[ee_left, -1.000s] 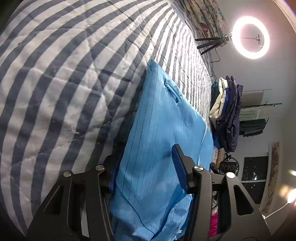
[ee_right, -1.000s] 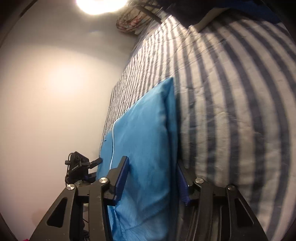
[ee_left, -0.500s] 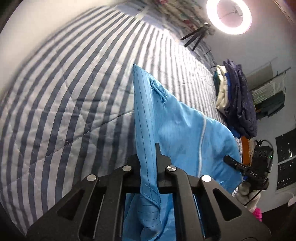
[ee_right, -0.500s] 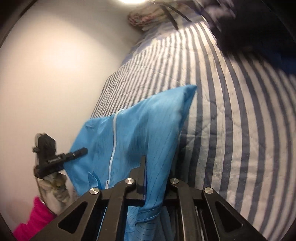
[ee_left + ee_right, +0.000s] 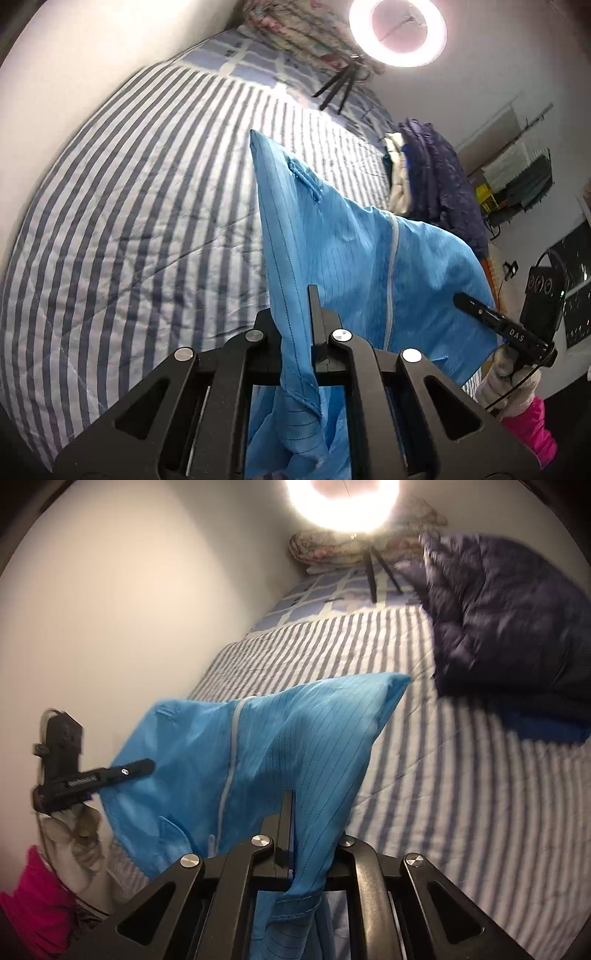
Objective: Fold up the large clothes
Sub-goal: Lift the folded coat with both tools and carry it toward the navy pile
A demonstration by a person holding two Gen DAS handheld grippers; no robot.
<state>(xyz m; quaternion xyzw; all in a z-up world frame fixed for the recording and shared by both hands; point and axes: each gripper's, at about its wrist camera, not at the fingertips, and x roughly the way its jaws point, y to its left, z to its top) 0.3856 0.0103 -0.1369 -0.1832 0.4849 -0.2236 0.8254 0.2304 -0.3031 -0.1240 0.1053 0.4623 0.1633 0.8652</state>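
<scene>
Blue garment's (image 5: 354, 266) lower end below frame edge

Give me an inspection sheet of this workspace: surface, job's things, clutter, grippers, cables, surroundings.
Surface: striped quilt covering a bed, lightly wrinkled.
Job's things: blue garment with a pale zipper, its near edge raised off the quilt, its far corner toward the quilt.
Clutter: dark puffer jacket heaped on the far right of the bed, over something blue; floral bedding at the bed's head.
Grippers: left gripper shut on the blue garment's edge; right gripper shut on the opposite edge.
Cables: black wire looped beside the right gripper's handle.
Surroundings: lit ring light on a tripod standing on the bed; plain wall alongside.
</scene>
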